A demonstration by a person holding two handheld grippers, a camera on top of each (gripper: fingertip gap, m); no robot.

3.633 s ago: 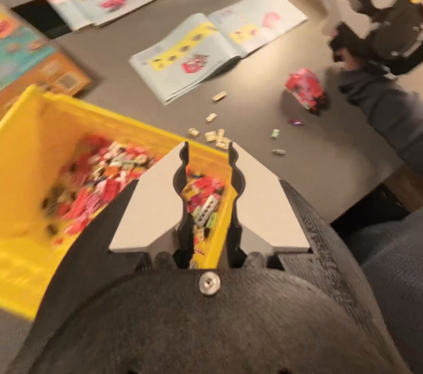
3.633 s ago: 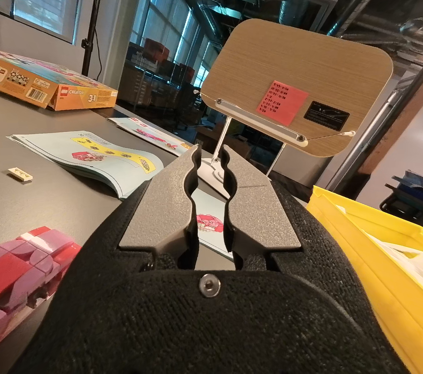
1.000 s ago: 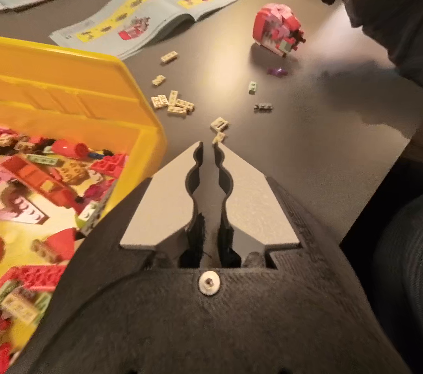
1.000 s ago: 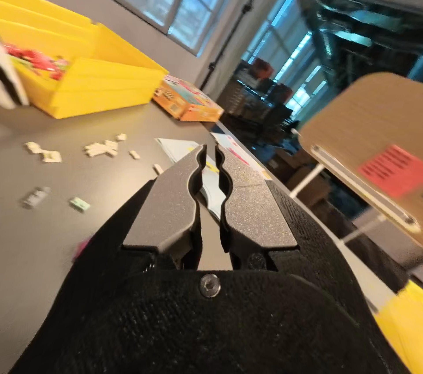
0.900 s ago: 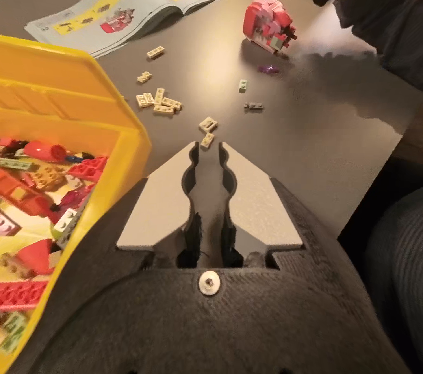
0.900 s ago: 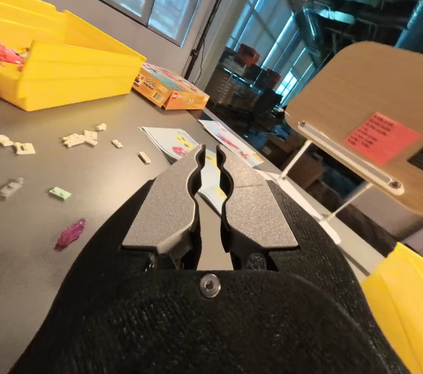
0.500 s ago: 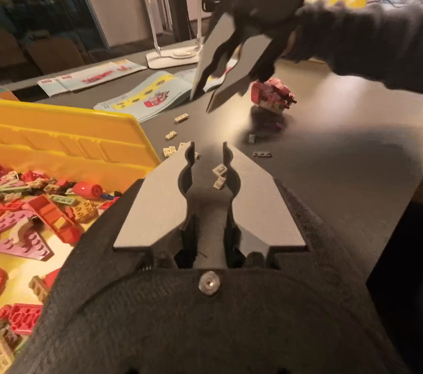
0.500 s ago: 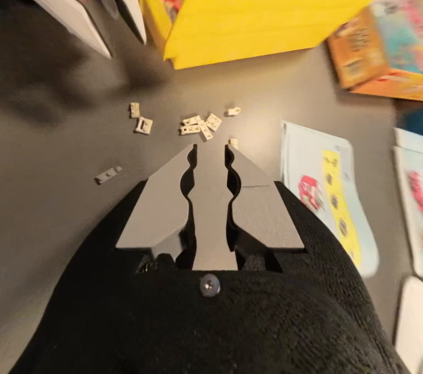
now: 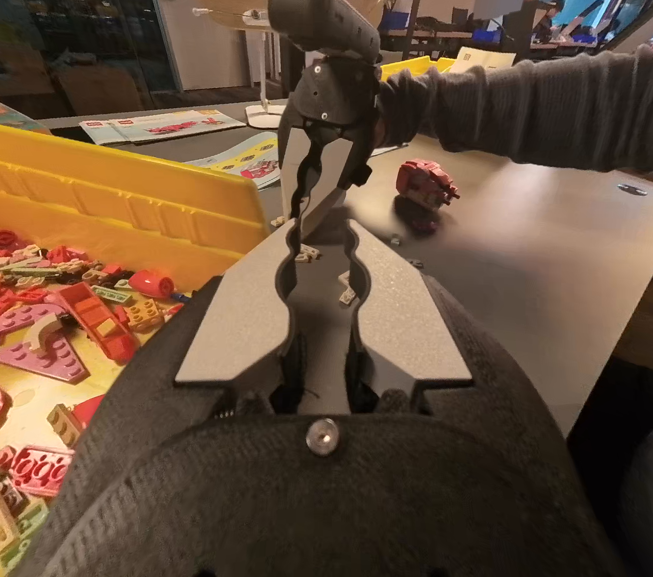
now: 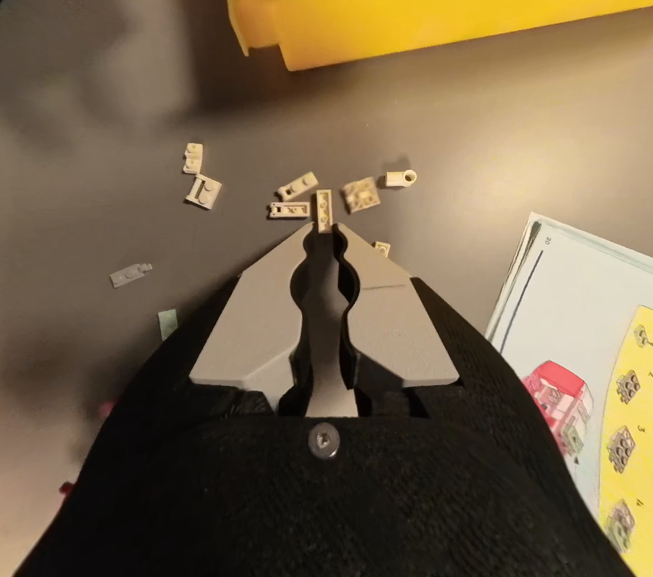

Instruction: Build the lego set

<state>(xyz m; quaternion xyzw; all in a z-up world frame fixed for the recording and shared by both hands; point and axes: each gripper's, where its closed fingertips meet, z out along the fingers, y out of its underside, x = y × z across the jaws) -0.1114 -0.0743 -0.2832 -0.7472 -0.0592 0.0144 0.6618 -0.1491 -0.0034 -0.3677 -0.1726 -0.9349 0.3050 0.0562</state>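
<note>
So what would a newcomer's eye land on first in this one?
The right claw, which points straight down at the dark table with its tips closed on one end of a slim tan plate among scattered tan pieces. Next comes the yellow bin of red and pink bricks at the left. The left claw is open, with nothing between its fingers.

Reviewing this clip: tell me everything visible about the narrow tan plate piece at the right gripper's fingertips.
The narrow tan plate piece is a small plastic building-toy strip, lying underside up with round hollows along its length. It points straight away from the right gripper, whose grey fingertips have closed on its near end. Its far part lies over the dark grey table, beside a similar tan strip and a square tan plate. Whether it is lifted cannot be told.
</note>
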